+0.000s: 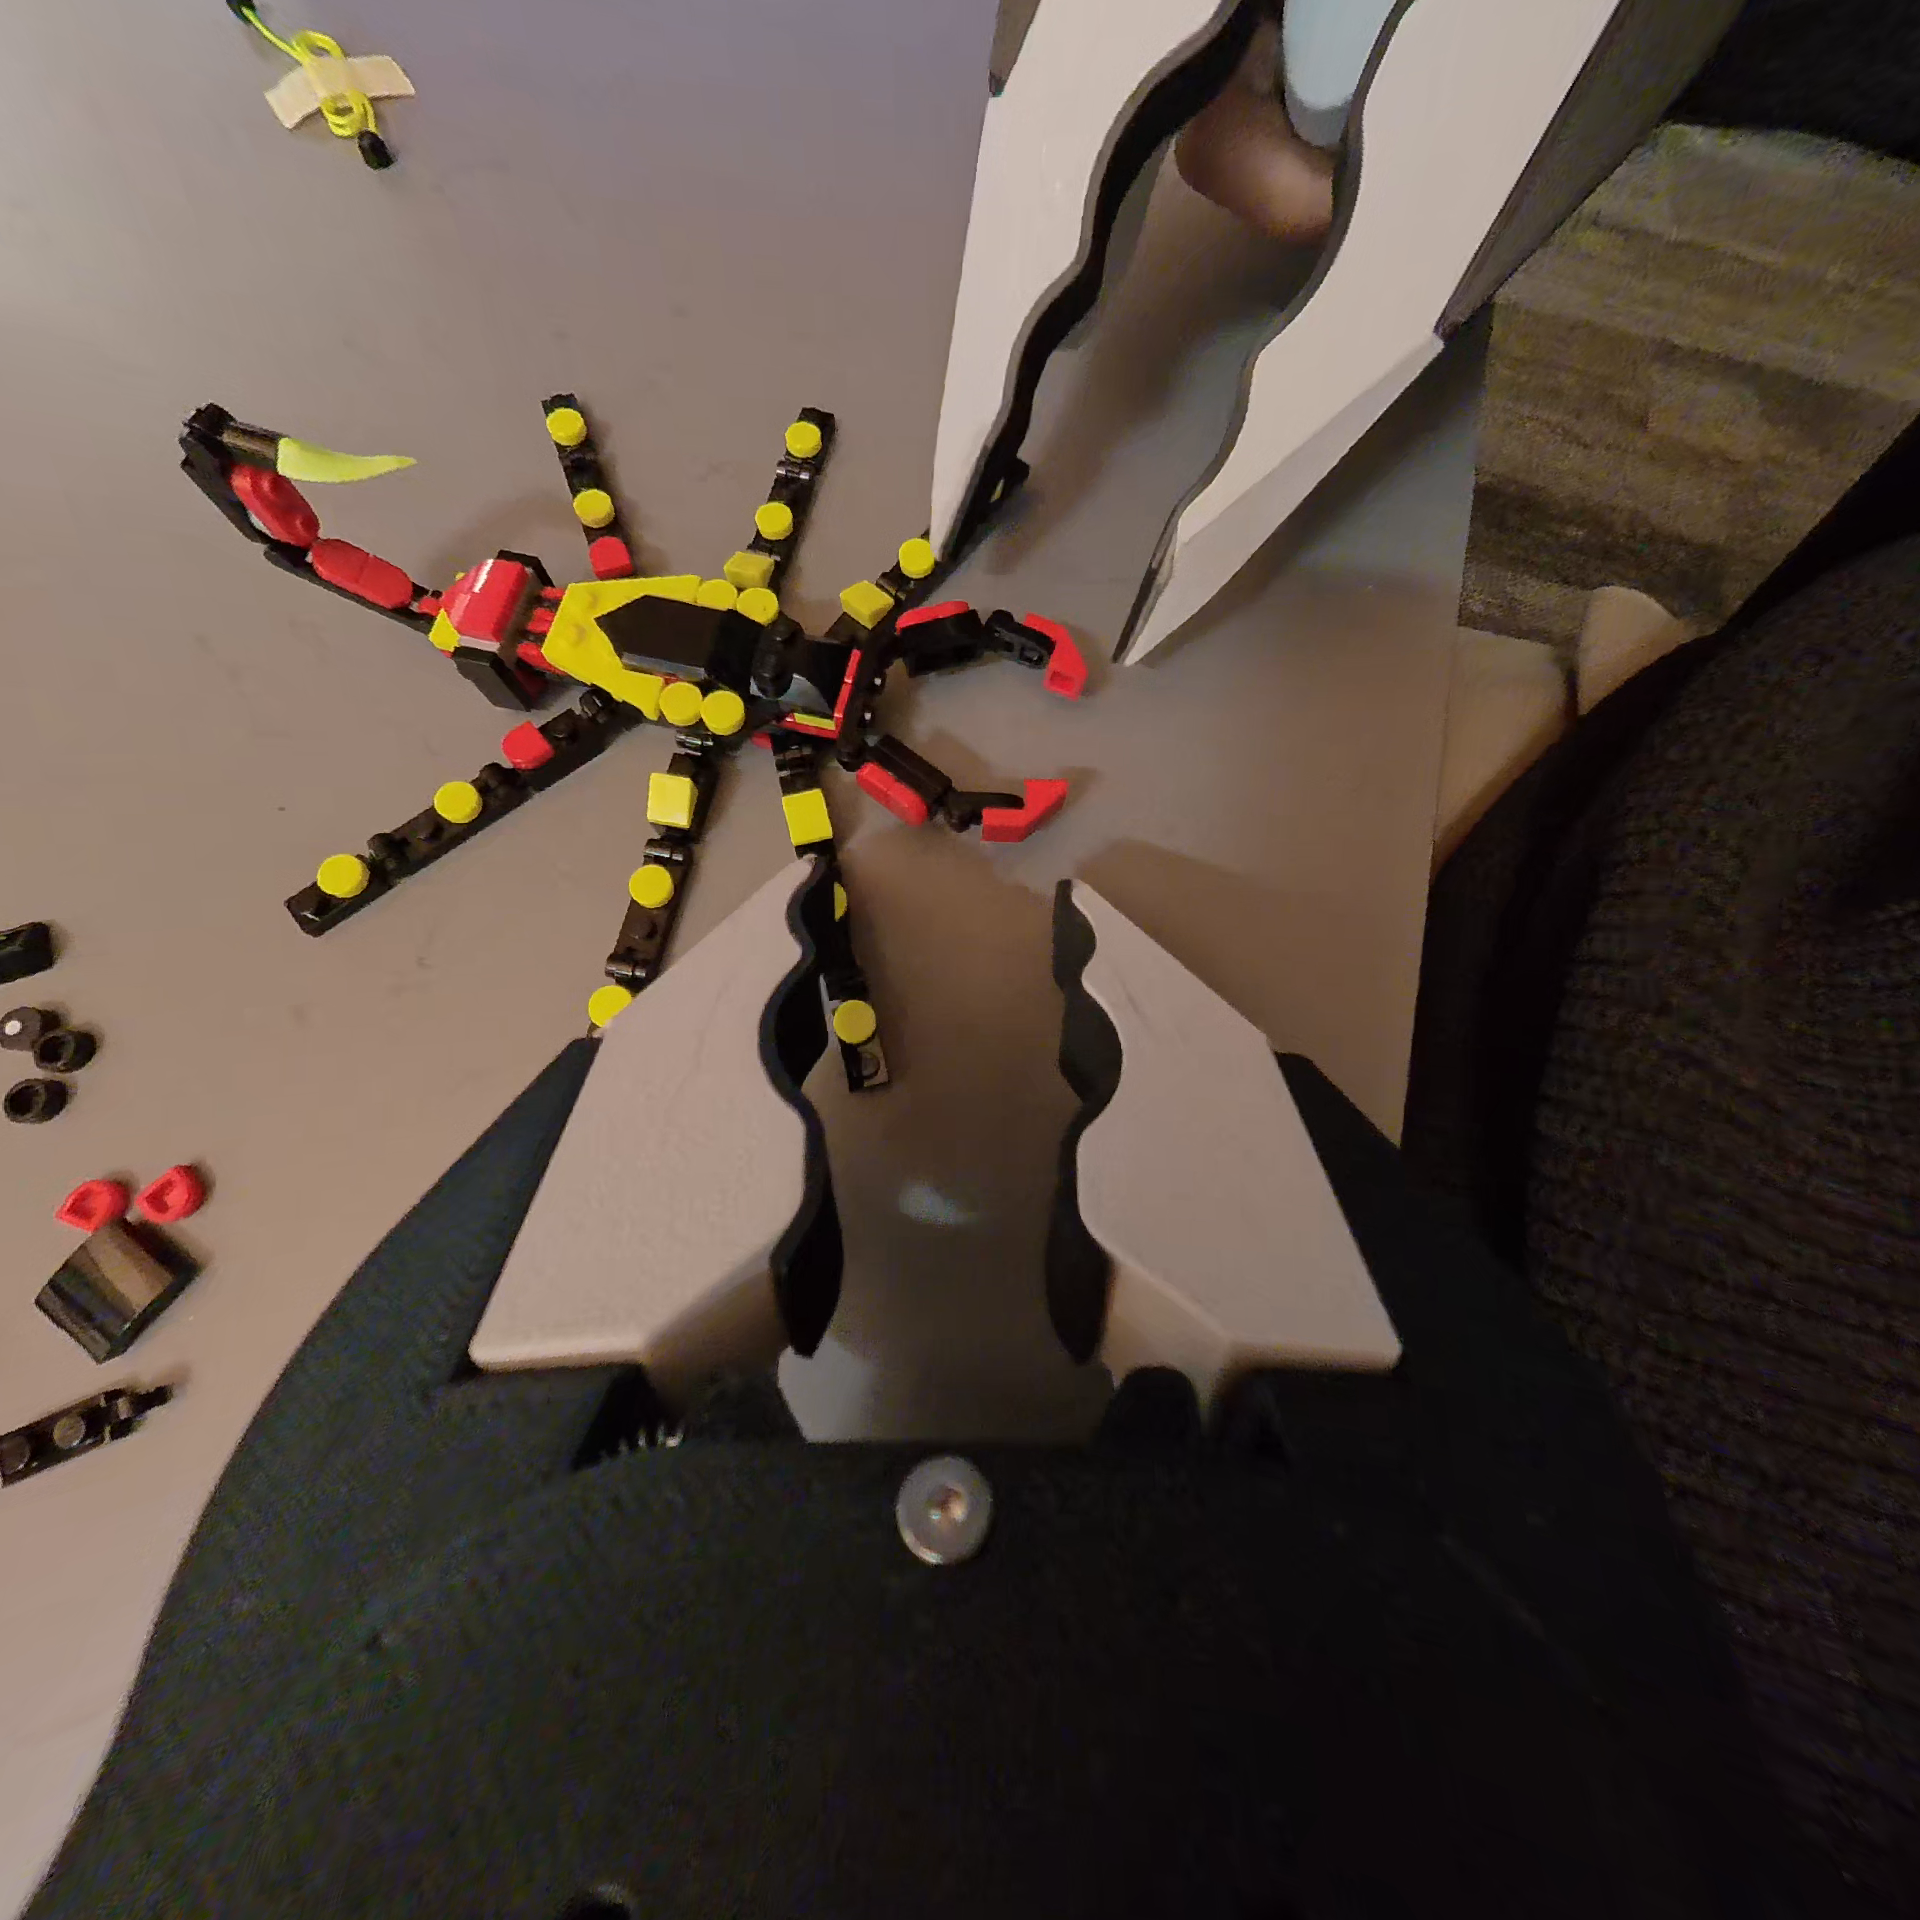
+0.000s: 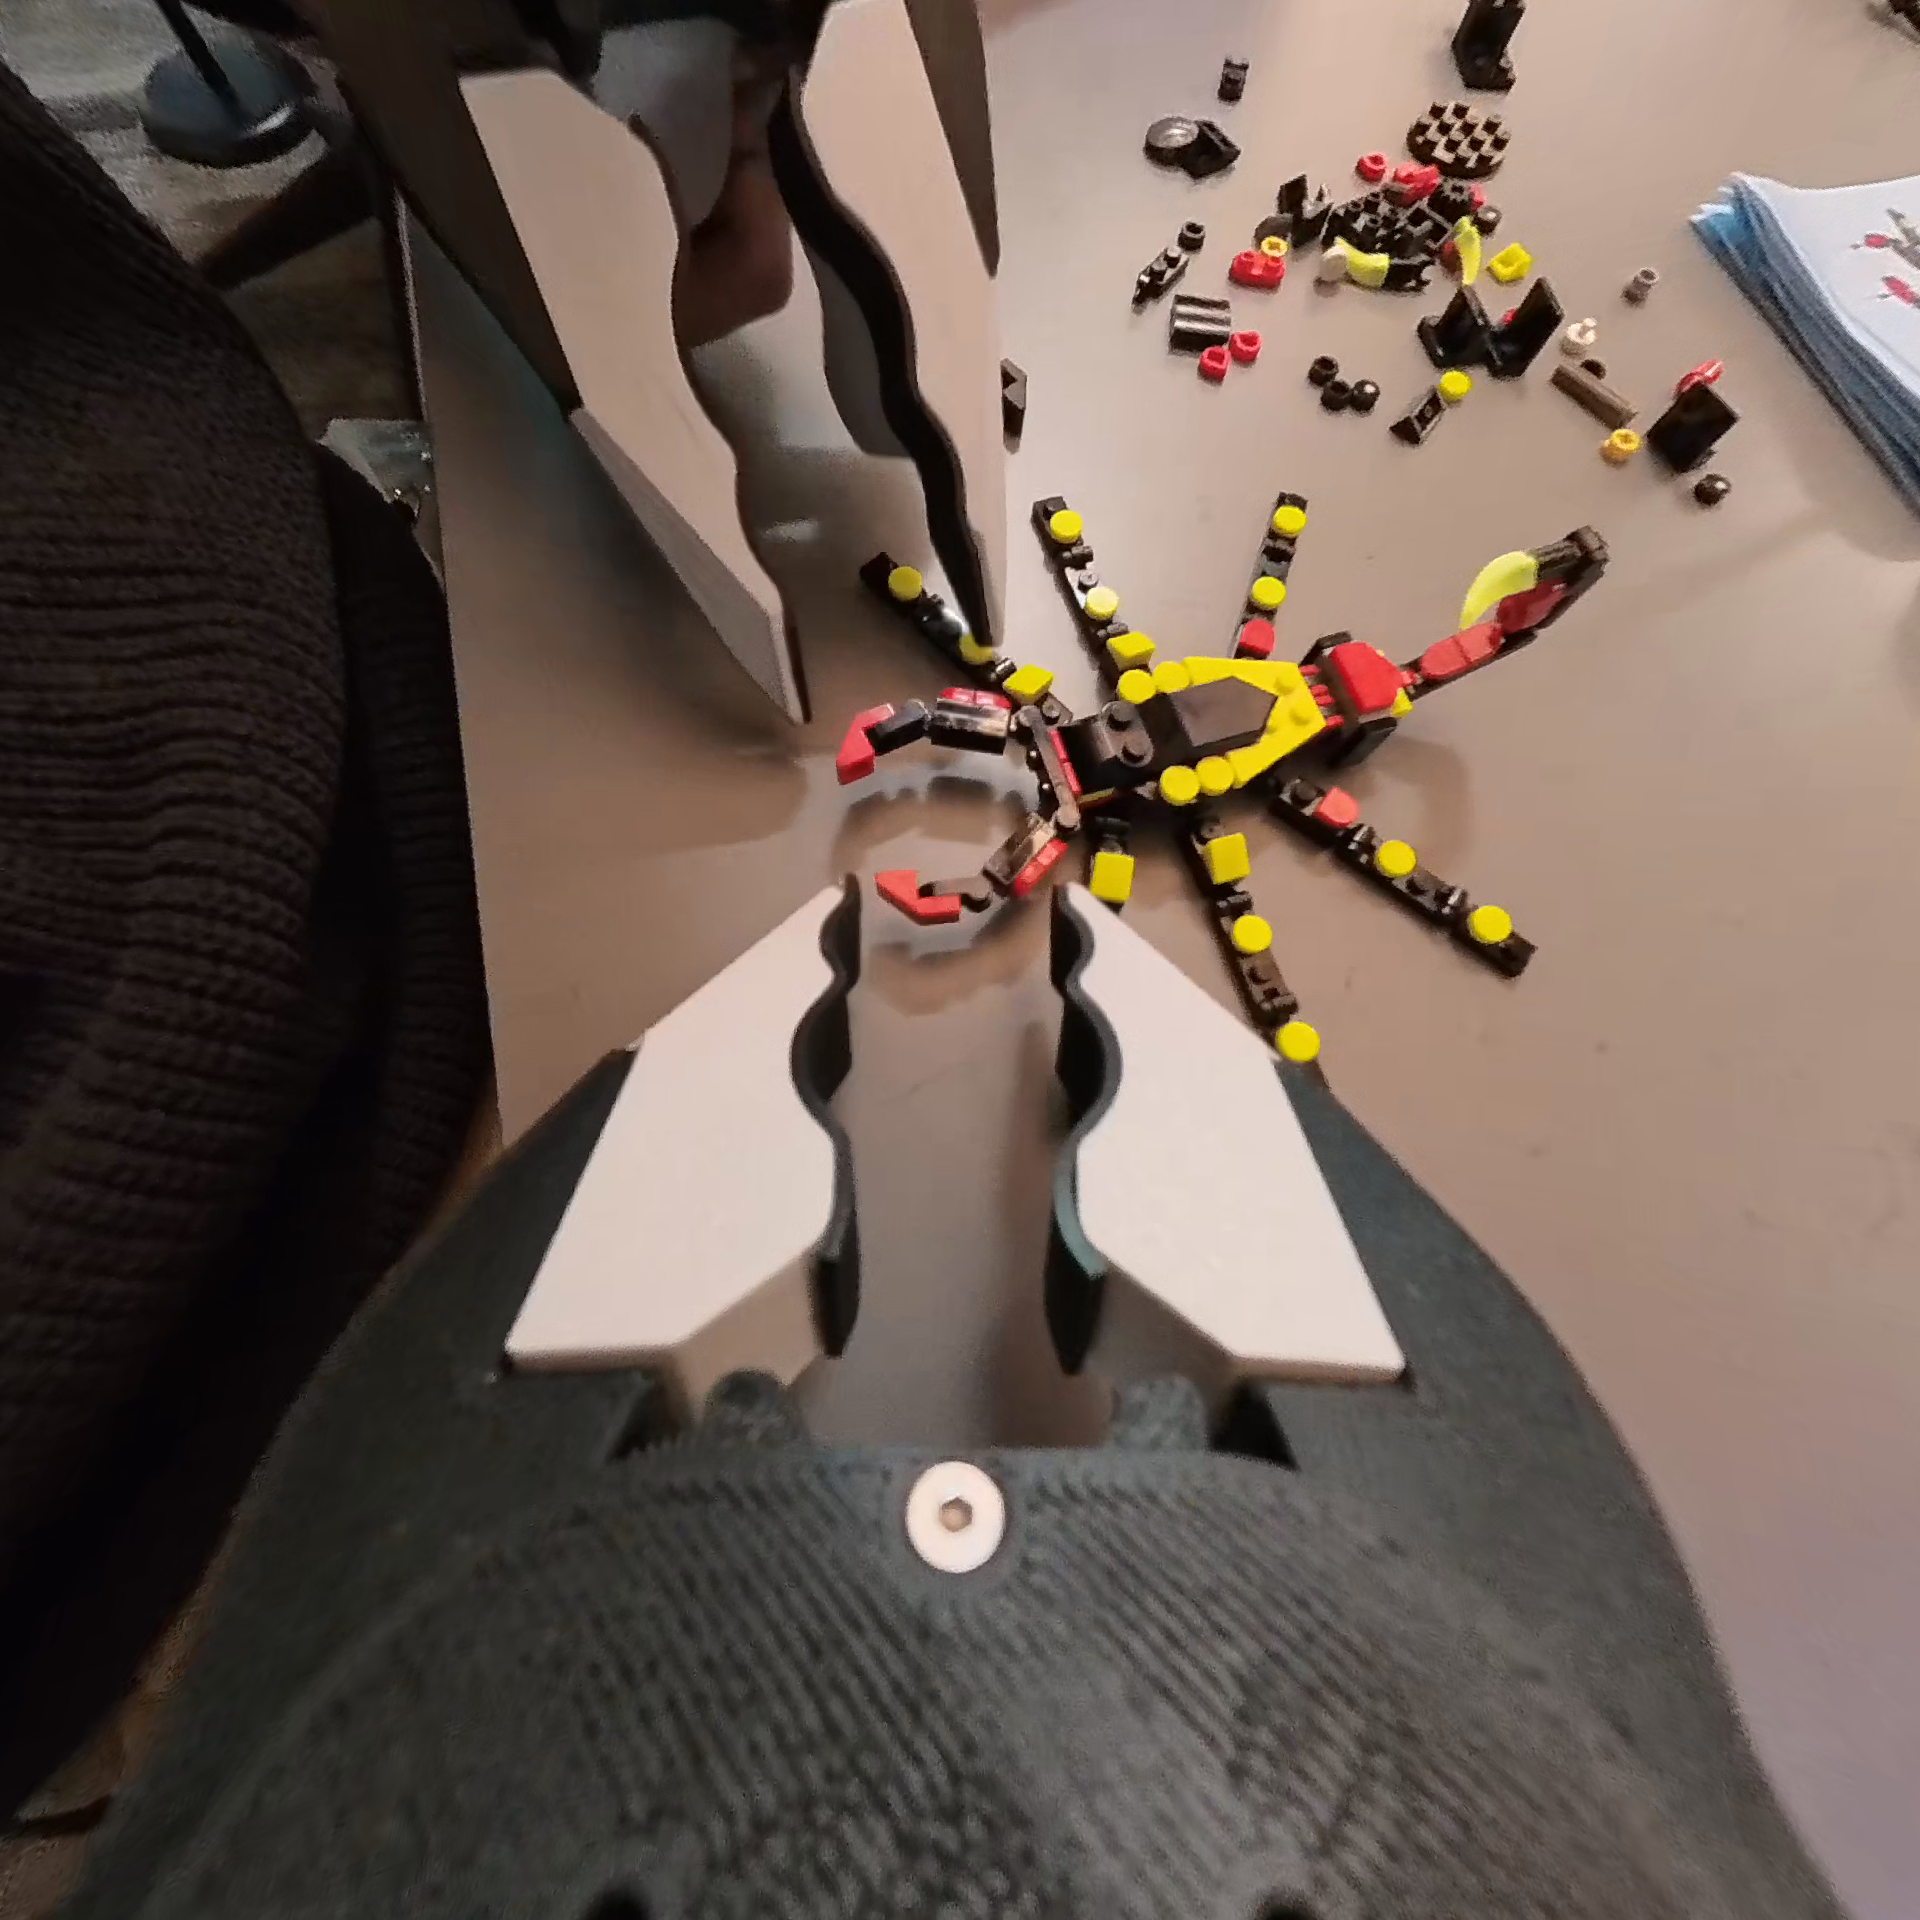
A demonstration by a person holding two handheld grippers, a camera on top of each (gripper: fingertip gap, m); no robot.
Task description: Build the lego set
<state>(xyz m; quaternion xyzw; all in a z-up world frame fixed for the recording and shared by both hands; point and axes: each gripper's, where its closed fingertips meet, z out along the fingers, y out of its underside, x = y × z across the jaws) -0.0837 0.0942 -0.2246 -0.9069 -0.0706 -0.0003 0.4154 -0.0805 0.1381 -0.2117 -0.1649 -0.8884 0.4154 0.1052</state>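
Smooth grey surface [image 1: 644, 260], matte with a faint sheen, lies under both of your grippers, and a flat toy scorpion [image 1: 665, 644] of glossy plastic bricks is spread on it between them. Its body is a black wedge edged in yellow; the six legs are thin black hinged strips dotted with round and square yellow studs, and its segmented red-and-black tail curls up to a translucent yellow-green sting [image 1: 338, 459].

Your left gripper [image 1: 940, 894] is released, its pale, wavy-edged fingers [image 1: 707, 1039] spread wide. One black leg [image 1: 847, 997] runs along the inner side of the finger nearer the body, with clear surface between it and the other finger. Just ahead of the tips lies a hooked red claw [image 1: 1023, 808].

Your right gripper [image 2: 956, 899] is also released and holds nothing. The scorpion's nearer red claw [image 2: 920, 896] lies at the mouth of its fingers, untouched by either, and a yellow-capped leg [image 2: 1110, 875] sits just beside the tip on the body side.

Beyond the scorpion's tail, loose bricks [image 2: 1403, 260] in black, red and yellow lie scattered, with a stack of blue-edged paper [image 2: 1829, 281] past them. A dark ribbed knit sleeve [image 2: 156, 727] borders the surface's edge.
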